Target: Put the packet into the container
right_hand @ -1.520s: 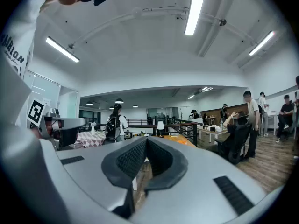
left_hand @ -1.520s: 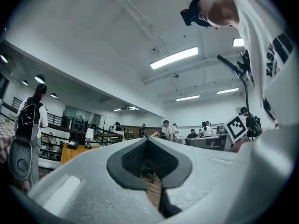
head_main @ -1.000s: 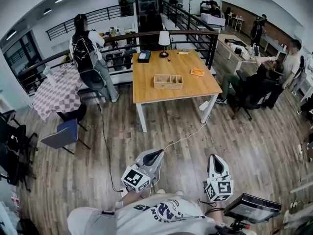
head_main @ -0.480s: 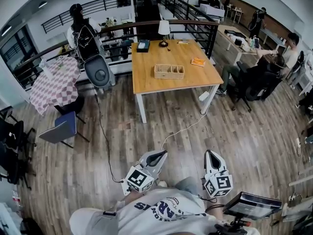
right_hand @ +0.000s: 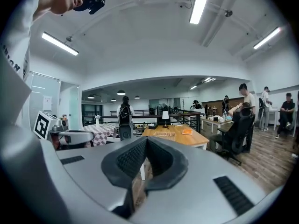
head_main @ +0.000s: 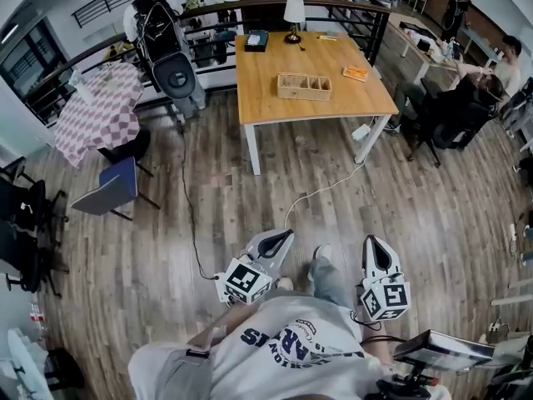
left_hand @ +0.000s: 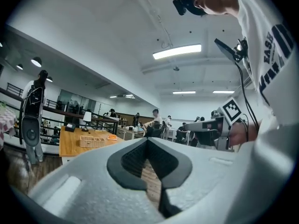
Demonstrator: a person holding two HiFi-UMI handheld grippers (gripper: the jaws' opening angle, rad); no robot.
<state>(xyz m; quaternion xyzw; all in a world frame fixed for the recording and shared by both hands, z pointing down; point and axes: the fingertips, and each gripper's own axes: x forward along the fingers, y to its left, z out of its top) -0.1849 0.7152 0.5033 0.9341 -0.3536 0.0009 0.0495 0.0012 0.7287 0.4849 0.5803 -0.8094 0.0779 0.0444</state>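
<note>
While a person in a white printed shirt [head_main: 287, 352] is standing on the plank floor [head_main: 250, 215] well apart from the wooden surface [head_main: 266, 98], both grippers are pointing roughly level toward it, close in front of the body. The left gripper [head_main: 286, 235] is showing its jaws clenched tip to tip in the left gripper view, with nothing but floor visible through the gap behind the dark pads. The right gripper [head_main: 374, 242] is likewise clenched and empty, its pads meeting at the tips in the right gripper view. Neither is touching anything. The orange packet [head_main: 356, 72] is lying flat on the surface near its far right corner, just beside but apart from the container [head_main: 304, 86], a shallow light-coloured tray split into compartments that is sitting near the middle of the top. A white-shaded lamp [head_main: 293, 11] and a dark box [head_main: 256, 40] are standing along the far edge. A white cable [head_main: 321, 194] is trailing across the floor from the surface's right leg toward the person. Off to the left, a person with a black backpack [head_main: 158, 23] is standing by the railing, next to a table with a checked cloth [head_main: 96, 115], while others are sitting at desks on the right.
</note>
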